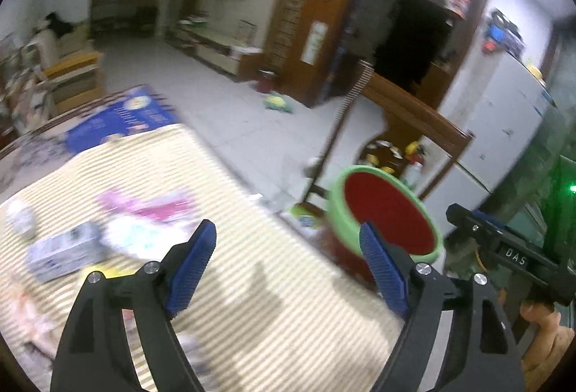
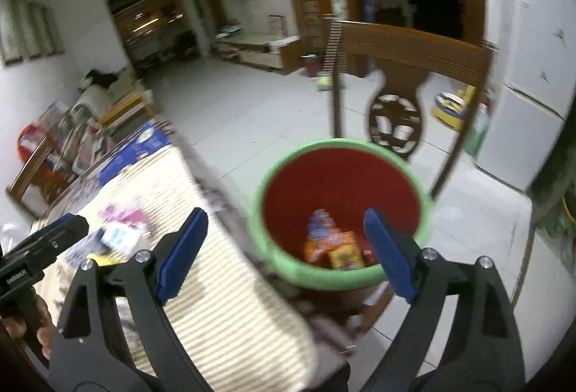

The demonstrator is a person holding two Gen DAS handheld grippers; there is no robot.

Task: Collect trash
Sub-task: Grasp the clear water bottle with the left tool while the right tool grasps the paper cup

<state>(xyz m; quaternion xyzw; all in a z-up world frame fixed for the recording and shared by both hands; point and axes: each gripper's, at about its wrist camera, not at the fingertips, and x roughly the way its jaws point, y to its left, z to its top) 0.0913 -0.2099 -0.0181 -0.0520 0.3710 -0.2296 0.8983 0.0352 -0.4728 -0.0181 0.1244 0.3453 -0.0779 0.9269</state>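
Both claws, left and right, gape empty; wrappers lie in the bin beside the mat.

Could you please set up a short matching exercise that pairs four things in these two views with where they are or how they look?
Things:
1. bin
2. orange packets
3. blue box
4. right tool

Descriptions:
A. lying at the bottom of the bin
B. open, with nothing between its pads
C. green outside, red inside, standing beside the table
D. at the far end of the table

Pairs: 1-C, 2-A, 3-D, 4-B
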